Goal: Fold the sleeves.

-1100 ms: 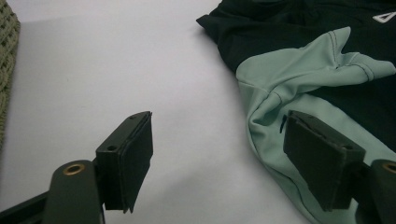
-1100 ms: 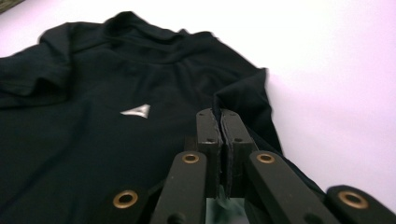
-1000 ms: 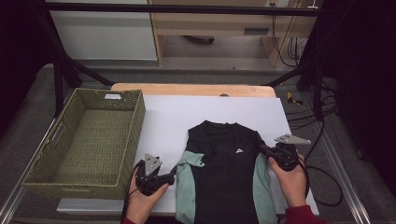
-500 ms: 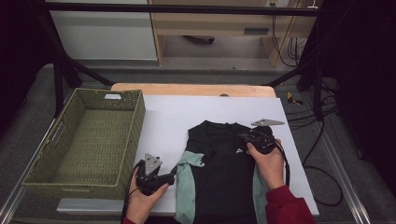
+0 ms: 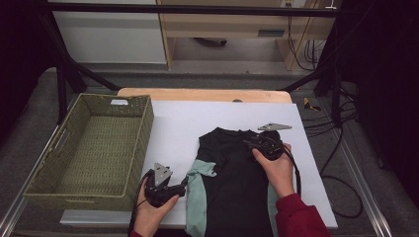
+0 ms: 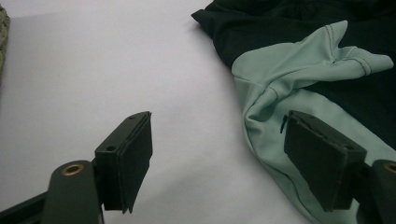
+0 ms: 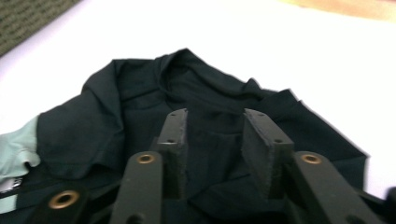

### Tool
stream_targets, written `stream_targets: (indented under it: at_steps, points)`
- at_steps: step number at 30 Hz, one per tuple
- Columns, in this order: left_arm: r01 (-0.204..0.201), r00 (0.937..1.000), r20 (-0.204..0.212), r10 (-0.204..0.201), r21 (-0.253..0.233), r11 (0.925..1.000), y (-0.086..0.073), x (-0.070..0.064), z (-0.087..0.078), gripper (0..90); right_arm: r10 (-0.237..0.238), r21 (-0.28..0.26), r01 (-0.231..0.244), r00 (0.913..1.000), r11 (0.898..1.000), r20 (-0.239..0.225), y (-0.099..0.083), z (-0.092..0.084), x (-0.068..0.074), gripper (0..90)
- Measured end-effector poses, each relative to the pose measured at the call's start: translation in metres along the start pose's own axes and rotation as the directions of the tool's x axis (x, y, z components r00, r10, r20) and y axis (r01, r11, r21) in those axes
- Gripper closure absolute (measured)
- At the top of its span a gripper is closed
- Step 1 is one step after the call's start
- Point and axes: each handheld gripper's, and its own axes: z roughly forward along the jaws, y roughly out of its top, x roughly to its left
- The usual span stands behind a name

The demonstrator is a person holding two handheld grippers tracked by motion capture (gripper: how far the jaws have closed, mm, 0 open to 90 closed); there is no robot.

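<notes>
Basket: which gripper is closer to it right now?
Left. The left gripper sits just off the near right corner of the basket, jaws open by the shirt's green sleeve. The right gripper is over the shirt's chest, farther away.

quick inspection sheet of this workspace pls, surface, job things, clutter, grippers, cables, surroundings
surface: white table top, wooden strip along its far edge.
job's things: black shirt with pale green sleeves lying flat, its right side folded in over the body.
clutter: green woven basket at the left, nothing seen in it.
grippers: left gripper open beside the green sleeve; right gripper over the shirt's chest, jaws just opening, nothing between them.
cables: black cable from the right gripper; more on the floor at right.
surroundings: dark frame, light cabinets behind.
</notes>
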Motion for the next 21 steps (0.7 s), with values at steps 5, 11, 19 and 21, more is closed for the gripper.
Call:
stream_targets:
  at_steps: [5,11,19,21]
  points:
    - [-0.002,1.0,-0.002,0.002,0.002,1.0,0.0,0.0,0.0,23.9,-0.005,-0.035,0.005,0.9999,0.999,0.012,0.002,-0.021,-0.004,51.3]
    - [-0.002,1.0,-0.005,0.002,0.004,1.0,0.0,0.001,0.0,23.9,0.01,-0.032,-0.009,0.9996,0.999,0.026,-0.004,-0.043,-0.017,49.8]
    - [-0.006,1.0,-0.006,0.006,0.007,1.0,-0.001,0.0,0.001,23.9,0.022,-0.002,-0.022,0.9995,1.0,0.021,-0.024,-0.052,-0.026,51.0]
    - [-0.005,1.0,-0.006,0.005,0.008,1.0,-0.001,0.0,0.001,23.9,0.018,0.013,-0.018,0.9998,1.0,0.013,-0.031,-0.05,-0.025,53.7]
